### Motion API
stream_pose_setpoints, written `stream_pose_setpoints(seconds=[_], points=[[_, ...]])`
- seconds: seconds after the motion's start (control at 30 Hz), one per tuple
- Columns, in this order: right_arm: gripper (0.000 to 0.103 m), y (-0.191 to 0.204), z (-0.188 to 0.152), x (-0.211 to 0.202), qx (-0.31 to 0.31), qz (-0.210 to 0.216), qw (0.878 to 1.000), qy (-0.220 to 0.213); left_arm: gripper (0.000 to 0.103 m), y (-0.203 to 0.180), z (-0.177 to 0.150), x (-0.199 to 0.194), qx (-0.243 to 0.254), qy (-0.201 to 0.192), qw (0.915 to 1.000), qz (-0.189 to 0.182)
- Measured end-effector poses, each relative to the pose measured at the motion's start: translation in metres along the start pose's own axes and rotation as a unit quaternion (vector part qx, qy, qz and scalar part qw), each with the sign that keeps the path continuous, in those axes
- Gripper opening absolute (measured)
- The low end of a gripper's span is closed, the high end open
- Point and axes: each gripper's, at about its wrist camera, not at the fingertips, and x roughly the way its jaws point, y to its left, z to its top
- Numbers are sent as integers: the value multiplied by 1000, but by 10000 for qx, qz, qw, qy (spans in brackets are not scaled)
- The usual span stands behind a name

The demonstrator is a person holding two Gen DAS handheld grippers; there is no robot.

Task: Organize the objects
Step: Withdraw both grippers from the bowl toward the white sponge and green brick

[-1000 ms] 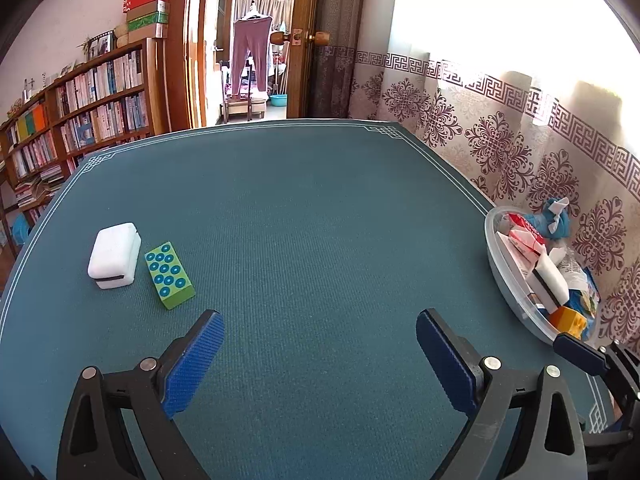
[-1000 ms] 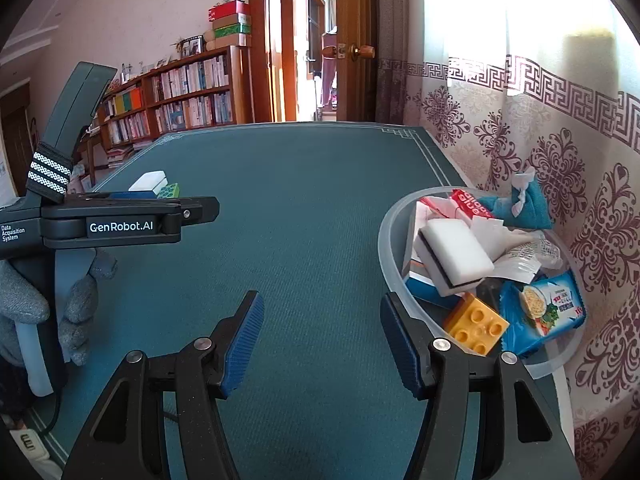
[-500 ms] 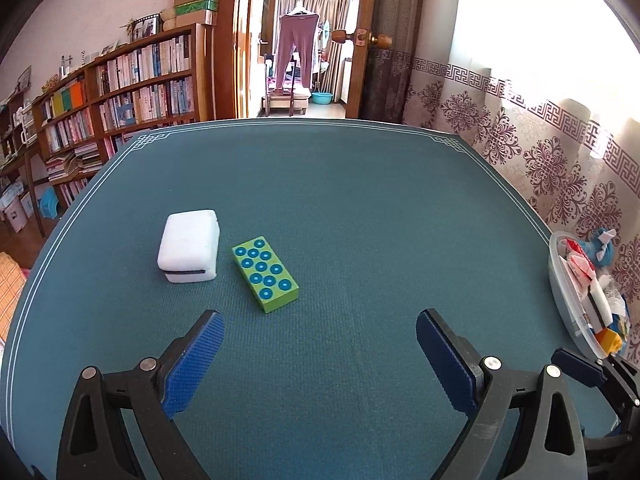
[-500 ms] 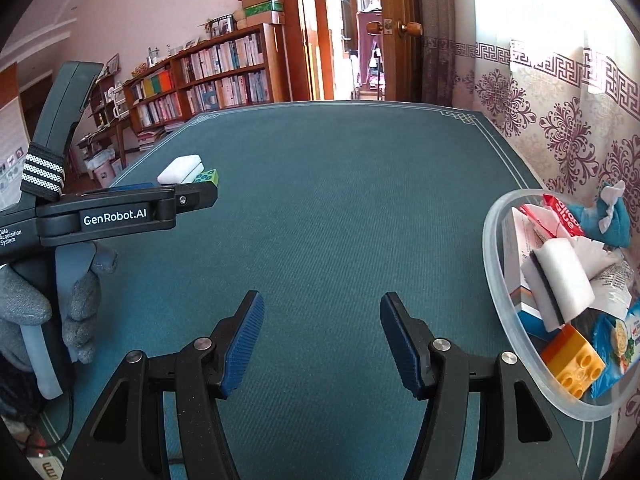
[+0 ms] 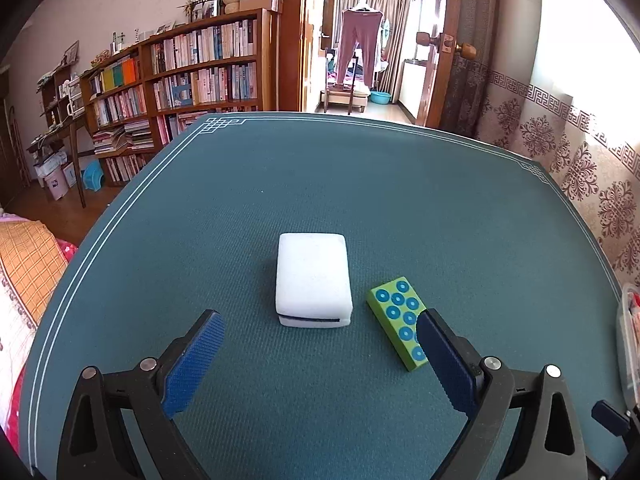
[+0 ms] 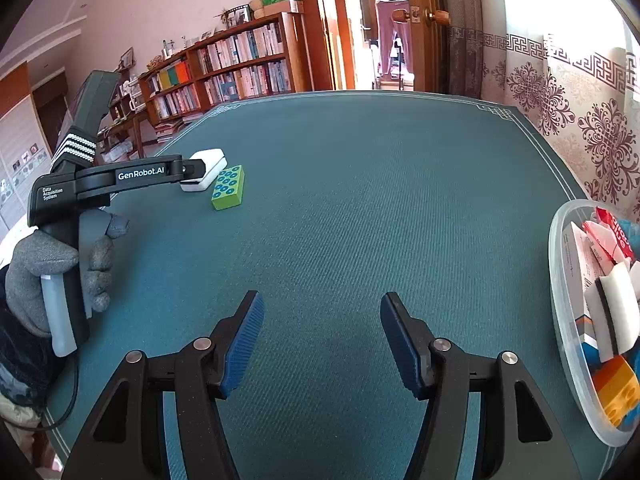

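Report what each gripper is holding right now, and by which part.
Nothing is held. The left gripper stands open short of the white sponge and green block; the right gripper is open over bare table.

Strong daylight pours through the curtain (image 5: pixel 580 80) on the right and blows it out to white glare, while the counter (image 5: pixel 360 184) stays evenly lit and sharp, its edges bowed by fisheye distortion and the corners vignetted black.

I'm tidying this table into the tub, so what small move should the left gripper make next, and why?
Probably ease the left gripper forward and down over the sponge. Its jaws are open and empty, the sponge lies centred just ahead, and the green block sits beside the right finger, so keep clear of it.
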Motion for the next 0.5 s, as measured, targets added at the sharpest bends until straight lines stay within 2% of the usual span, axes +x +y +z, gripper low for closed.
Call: stream_pose_setpoints(seconds=[0.3, 0.5], points=[[62, 5, 2, 12, -35, 58, 9999, 103, 99, 9, 6, 24, -47, 87, 9998, 174], [62, 13, 7, 23, -110, 114, 9997, 179, 81, 16, 7, 33, -121, 274, 9995, 39]])
